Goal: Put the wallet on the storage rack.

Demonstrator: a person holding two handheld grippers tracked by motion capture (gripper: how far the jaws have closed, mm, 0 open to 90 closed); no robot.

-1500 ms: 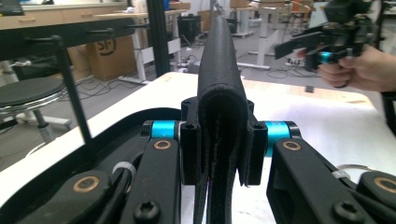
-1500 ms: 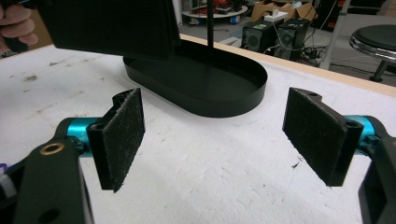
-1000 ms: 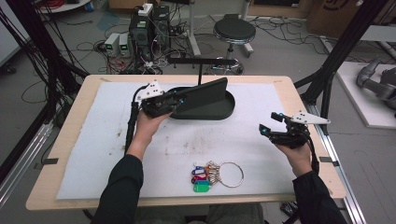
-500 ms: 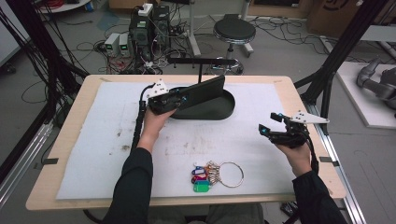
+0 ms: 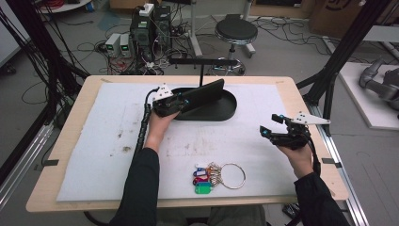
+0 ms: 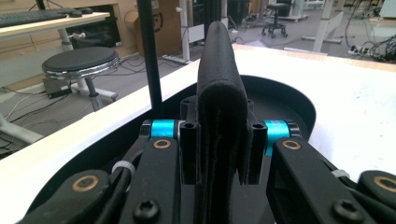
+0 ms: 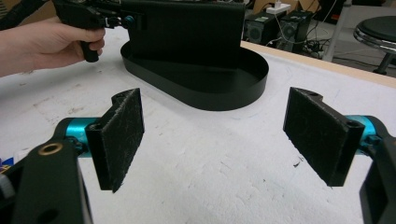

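Your left claw is clamped tight on a black wallet, its jaws pressed against both faces near one end, as the left gripper view shows. You hold the wallet on edge, tilted, just above the black oval tray at the far middle of the table. Your right claw rests wide open and holds nothing, well apart to the right, pointing toward the tray. A key ring with coloured tags lies near you, untouched. The wallet looks grasped and lifted; I judge that placing it or carrying it off remains, and the keys have yet to be dealt with.
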